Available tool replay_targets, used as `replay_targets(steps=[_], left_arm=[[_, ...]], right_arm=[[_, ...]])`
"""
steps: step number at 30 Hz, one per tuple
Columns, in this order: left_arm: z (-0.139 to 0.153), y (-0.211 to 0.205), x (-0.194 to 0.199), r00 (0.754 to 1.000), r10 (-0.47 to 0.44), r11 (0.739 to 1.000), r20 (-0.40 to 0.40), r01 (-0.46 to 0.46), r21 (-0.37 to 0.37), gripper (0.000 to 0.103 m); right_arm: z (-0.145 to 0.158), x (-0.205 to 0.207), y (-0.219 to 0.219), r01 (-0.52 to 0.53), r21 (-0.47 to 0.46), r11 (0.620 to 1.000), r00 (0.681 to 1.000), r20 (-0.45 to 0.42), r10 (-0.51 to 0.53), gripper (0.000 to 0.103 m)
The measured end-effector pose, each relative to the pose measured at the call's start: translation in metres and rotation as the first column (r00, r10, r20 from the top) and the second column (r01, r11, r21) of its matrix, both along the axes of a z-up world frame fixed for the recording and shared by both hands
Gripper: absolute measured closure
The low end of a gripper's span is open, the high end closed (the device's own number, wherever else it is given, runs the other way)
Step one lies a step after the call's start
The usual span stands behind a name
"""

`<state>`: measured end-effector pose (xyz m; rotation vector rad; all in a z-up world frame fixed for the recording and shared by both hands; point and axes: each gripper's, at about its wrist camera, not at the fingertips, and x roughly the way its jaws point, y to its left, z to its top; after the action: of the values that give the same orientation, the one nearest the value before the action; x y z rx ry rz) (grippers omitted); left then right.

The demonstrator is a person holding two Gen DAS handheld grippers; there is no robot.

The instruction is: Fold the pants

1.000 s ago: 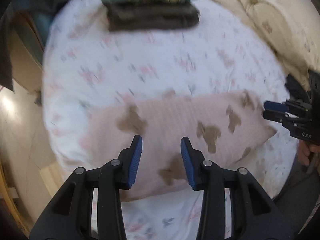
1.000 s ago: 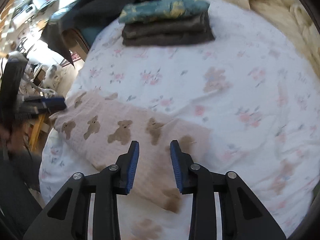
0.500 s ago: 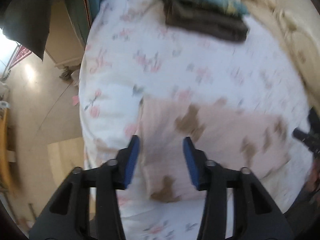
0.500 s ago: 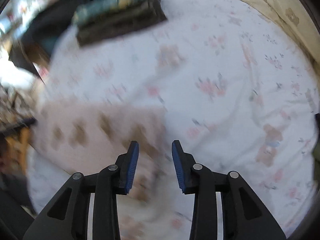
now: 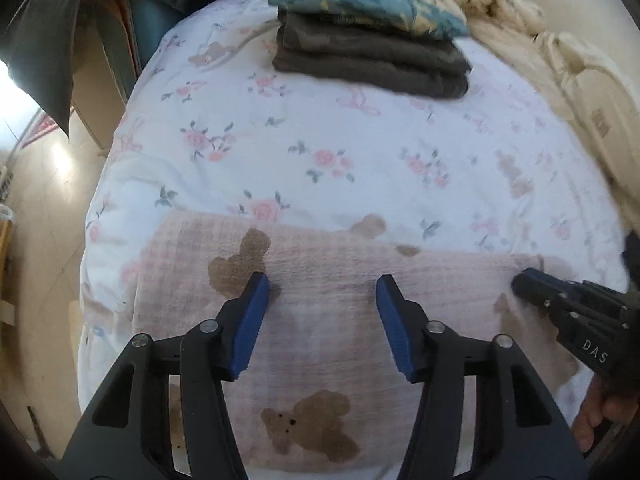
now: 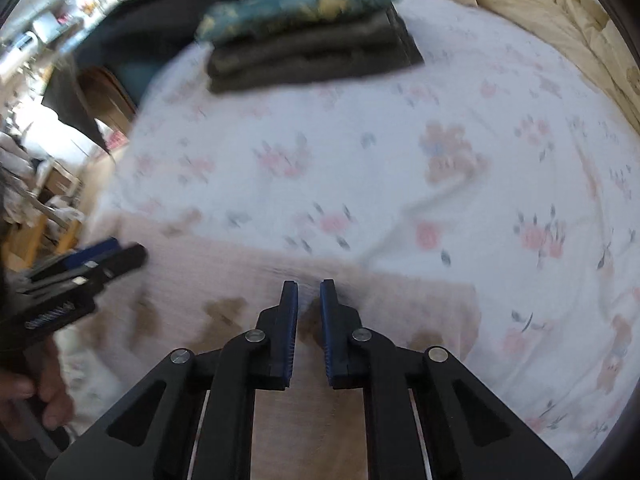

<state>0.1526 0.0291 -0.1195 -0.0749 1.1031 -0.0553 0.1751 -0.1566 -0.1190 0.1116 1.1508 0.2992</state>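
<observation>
Pink pants [image 5: 440, 280] with brown bear prints lie folded flat across the near side of the bed. My left gripper [image 5: 322, 280] hovers just over their left half. Its jaws are opening, with only flat cloth below them. My right gripper [image 6: 309, 284] points down at the far edge of the pants [image 6: 400, 312], its jaws closing to a narrow slit on a small ridge of cloth. In the left wrist view the right gripper [image 5: 520, 284] shows at the pants' right end. In the right wrist view the left gripper [image 6: 120, 252] shows at their left end, blurred.
A stack of folded clothes [image 5: 368, 52], dark ones under a teal patterned one, sits at the far side of the floral sheet [image 5: 320, 140]. A cream blanket [image 5: 560, 60] is bunched at the far right. The bed's edge and the floor [image 5: 40, 240] lie left.
The left jaws have widened and the right jaws have narrowed almost together. Both grippers have come down closer to the pants, and both views swung sideways and back.
</observation>
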Motion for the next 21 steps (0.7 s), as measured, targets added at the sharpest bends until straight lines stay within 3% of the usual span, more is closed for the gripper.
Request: replay_targets(steps=[3, 8, 14, 17, 19, 20, 21], left_arm=[[-0.007, 0.012, 0.006, 1.000, 0.024, 0.998, -0.009, -0.023, 0.059, 0.049], [-0.005, 0.058, 0.008, 0.987, 0.160, 0.986, -0.024, -0.158, 0.054, 0.049], [0.009, 0.092, 0.004, 0.971, 0.235, 0.971, -0.050, -0.233, 0.056, 0.049], [0.020, 0.111, 0.002, 0.962, 0.262, 0.965, -0.070, -0.263, -0.006, 0.047], [0.025, 0.121, 0.002, 0.960, 0.268, 0.961, -0.081, -0.272, -0.050, 0.035], [0.029, 0.127, 0.001, 0.959, 0.274, 0.957, -0.076, -0.280, -0.078, 0.030], [0.031, 0.132, 0.000, 0.956, 0.282, 0.952, -0.073, -0.289, -0.100, 0.020]], right_arm=[[-0.006, 0.000, -0.012, 0.025, -0.010, 1.000, 1.000, -0.018, -0.025, 0.099], [-0.006, -0.002, -0.035, 0.093, -0.018, 0.996, 0.994, -0.053, -0.093, 0.103], [0.011, -0.013, -0.053, 0.127, -0.040, 0.991, 0.991, -0.041, -0.128, 0.103], [0.028, -0.017, -0.071, 0.158, 0.038, 0.987, 0.987, -0.047, -0.156, 0.096], [0.037, -0.017, -0.083, 0.147, 0.128, 0.981, 0.988, -0.063, -0.140, 0.092], [0.040, -0.018, -0.089, 0.142, 0.158, 0.977, 0.989, -0.066, -0.133, 0.086], [0.041, -0.018, -0.093, 0.140, 0.190, 0.972, 0.989, -0.075, -0.128, 0.070]])
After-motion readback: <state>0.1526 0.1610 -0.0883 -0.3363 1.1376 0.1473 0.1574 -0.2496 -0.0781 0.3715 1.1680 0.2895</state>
